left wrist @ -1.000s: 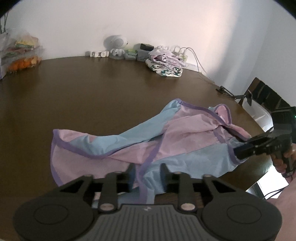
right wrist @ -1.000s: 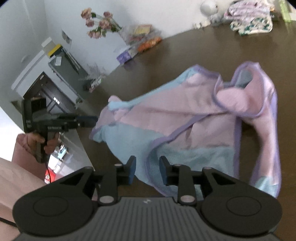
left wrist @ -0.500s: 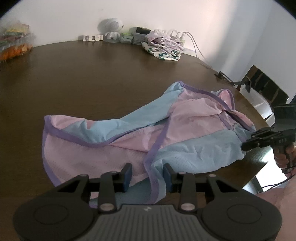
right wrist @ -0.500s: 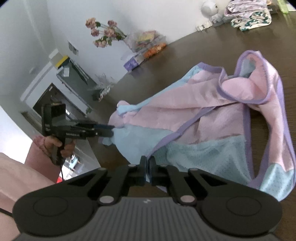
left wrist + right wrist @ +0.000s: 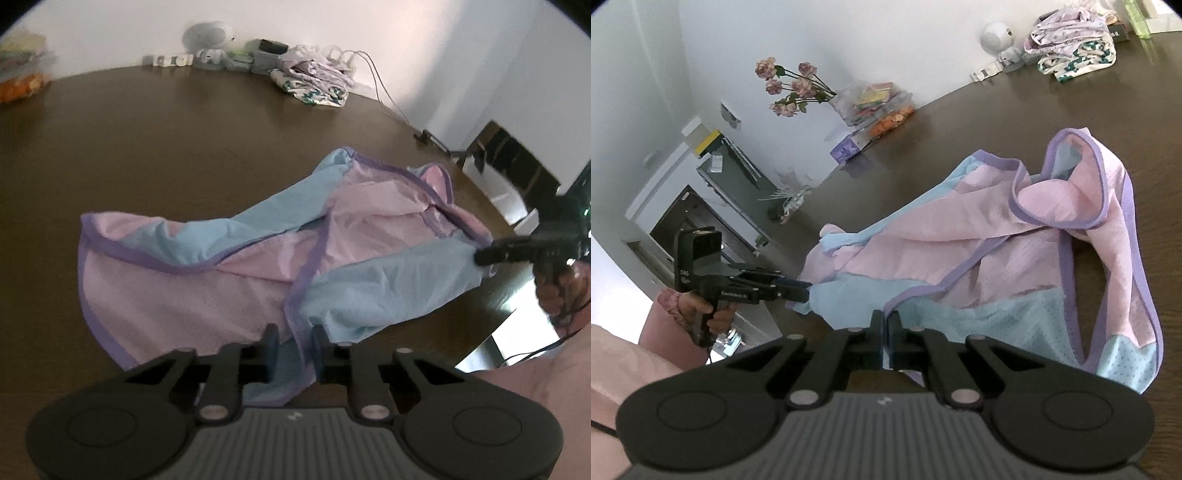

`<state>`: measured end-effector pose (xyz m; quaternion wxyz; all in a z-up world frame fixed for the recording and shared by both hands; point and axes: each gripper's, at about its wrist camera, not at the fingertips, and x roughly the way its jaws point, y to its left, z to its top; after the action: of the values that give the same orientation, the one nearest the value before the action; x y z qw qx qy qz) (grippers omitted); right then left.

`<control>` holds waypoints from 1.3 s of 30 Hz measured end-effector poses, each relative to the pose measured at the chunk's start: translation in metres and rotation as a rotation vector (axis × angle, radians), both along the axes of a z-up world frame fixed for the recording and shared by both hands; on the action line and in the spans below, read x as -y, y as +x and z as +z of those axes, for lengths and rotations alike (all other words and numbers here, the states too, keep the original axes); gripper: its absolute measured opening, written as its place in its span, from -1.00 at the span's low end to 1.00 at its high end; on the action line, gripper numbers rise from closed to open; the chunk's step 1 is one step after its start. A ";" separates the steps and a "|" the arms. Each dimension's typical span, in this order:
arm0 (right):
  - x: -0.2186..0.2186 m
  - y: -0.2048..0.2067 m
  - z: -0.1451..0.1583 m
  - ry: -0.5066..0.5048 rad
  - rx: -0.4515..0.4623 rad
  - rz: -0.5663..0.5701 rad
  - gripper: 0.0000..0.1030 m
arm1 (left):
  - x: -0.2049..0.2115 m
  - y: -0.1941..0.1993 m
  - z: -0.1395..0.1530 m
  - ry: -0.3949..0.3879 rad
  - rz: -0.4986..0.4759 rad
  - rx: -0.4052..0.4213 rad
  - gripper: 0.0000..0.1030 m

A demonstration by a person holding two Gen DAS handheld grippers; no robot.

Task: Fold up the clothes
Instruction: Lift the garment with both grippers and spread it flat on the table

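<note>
A pink, blue and purple-trimmed garment (image 5: 258, 266) lies rumpled on the near part of a dark tabletop (image 5: 166, 147), one edge reaching the tabletop's rim. The left gripper (image 5: 293, 341) has just been closing and now pinches the purple hem at the near edge, cloth bunched between its fingers (image 5: 271, 343). The right gripper (image 5: 886, 325) is clamped tight on the light blue edge at the garment's other near corner. Both point down at a slant, each held pistol-style in a hand (image 5: 701, 306). The mesh looks thin, light and limp, likely to sag and slide, so bound hems and corners seem the surest holds. A folded pile (image 5: 1075, 51) sits at the far side.
</note>
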<state>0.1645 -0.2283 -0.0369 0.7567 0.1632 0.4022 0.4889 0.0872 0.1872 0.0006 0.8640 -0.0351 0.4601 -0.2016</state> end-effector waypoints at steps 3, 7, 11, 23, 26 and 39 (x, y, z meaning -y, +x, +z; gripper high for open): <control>-0.001 -0.001 0.003 -0.022 0.007 -0.019 -0.96 | 0.006 -0.001 0.001 0.047 0.016 0.006 -1.00; 0.006 -0.005 0.016 -0.007 0.025 -0.075 -0.97 | 0.001 -0.012 0.018 0.042 0.064 0.081 -1.00; 0.015 -0.009 0.040 0.033 0.059 -0.110 -0.97 | -0.007 -0.029 0.050 0.032 0.120 0.194 -1.00; -0.021 0.085 0.140 -0.157 0.305 -0.157 -0.97 | 0.021 0.077 0.146 0.302 0.136 0.447 -1.00; -0.040 0.130 0.184 -0.196 0.428 -0.196 -0.97 | 0.035 0.138 0.181 0.364 0.188 0.525 -1.00; -0.084 0.181 0.348 -0.271 0.894 -0.204 -0.97 | 0.043 0.174 0.318 0.423 0.257 0.942 -1.00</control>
<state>0.3454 -0.1447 0.3114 0.9142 -0.1248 0.0792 0.3773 0.2611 0.1439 0.3182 0.9830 0.1780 0.0449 0.0090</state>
